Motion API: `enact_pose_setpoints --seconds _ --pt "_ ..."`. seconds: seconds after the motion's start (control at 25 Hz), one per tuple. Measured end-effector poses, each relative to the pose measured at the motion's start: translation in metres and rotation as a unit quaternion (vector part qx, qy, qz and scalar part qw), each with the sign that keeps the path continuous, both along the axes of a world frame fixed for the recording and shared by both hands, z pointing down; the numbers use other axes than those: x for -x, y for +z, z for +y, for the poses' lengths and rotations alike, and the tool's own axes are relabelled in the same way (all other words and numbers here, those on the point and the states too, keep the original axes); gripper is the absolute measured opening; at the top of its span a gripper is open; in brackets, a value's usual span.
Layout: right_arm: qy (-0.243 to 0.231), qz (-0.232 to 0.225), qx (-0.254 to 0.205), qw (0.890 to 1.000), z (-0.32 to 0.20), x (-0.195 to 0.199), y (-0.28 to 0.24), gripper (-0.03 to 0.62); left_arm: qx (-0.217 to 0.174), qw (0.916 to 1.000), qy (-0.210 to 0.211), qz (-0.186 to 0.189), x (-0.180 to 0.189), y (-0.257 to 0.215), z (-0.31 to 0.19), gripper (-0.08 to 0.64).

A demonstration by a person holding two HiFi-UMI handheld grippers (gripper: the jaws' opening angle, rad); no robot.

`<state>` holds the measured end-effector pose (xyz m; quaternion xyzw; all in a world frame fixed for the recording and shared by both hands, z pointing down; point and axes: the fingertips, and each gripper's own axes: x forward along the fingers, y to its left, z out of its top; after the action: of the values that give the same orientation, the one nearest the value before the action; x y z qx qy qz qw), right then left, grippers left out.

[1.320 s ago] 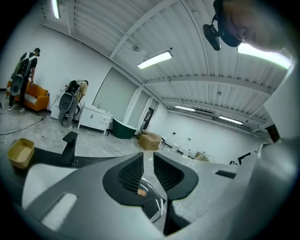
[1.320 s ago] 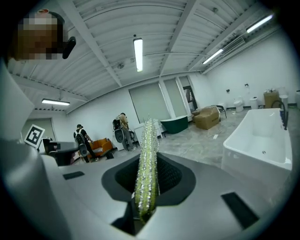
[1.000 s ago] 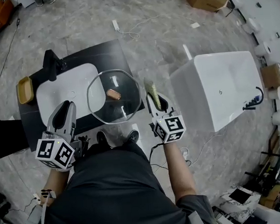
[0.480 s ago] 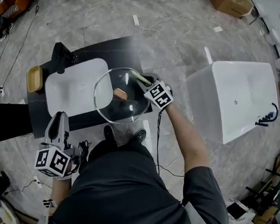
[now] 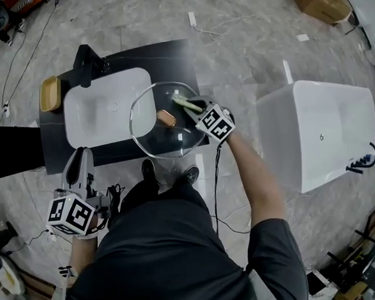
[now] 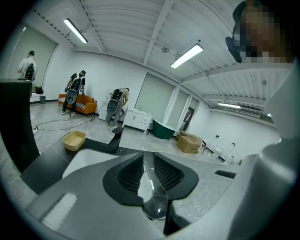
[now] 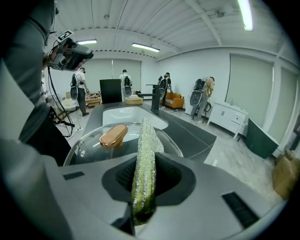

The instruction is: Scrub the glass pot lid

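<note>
Lid [image 5: 153, 141] lies knob-up on the dark desk [image 5: 174, 57], its left side overhanging the white sink [image 5: 101, 110] and its near rim past the desk's front edge. The right tongs [image 5: 194, 106] are pinching a green sponge [image 7: 144, 159] on edge. They reach in over the lid's right part, with the sponge tip just beside the copper knob [image 5: 167, 118]. Neither view settles whether the sponge actually presses on the glass.

The left tongs [image 5: 79, 163] hang low by the person's left side, well apart from the lid. Their jaws stand a narrow gap apart with nothing between them, so nothing steadies the lid.

My reading is that the scrub is at or near its start. The tool is gripped and brought over the glass, which is the part done. No suds, water or wiped streaks show, so I can't say any area is clean. Most of the surface, the rim and the underside look still to be done.
</note>
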<state>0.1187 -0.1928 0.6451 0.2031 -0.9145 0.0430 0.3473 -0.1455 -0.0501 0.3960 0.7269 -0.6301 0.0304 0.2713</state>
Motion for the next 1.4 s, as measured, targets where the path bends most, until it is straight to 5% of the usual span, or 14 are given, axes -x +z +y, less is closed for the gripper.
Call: enact_pose_setpoints --seconds 0.84,1.4 --pt "0.064 -0.071 0.045 0.994 0.109 -0.005 0.005 0.055 -0.016 0.9909 0.133 0.015 -0.082 -0.010 -0.030 0.070" --pt "-0.031 -0.013 0.016 0.999 0.180 0.026 0.010 0.055 -0.008 0.9886 0.146 0.034 -0.094 -0.013 -0.019 0.070"
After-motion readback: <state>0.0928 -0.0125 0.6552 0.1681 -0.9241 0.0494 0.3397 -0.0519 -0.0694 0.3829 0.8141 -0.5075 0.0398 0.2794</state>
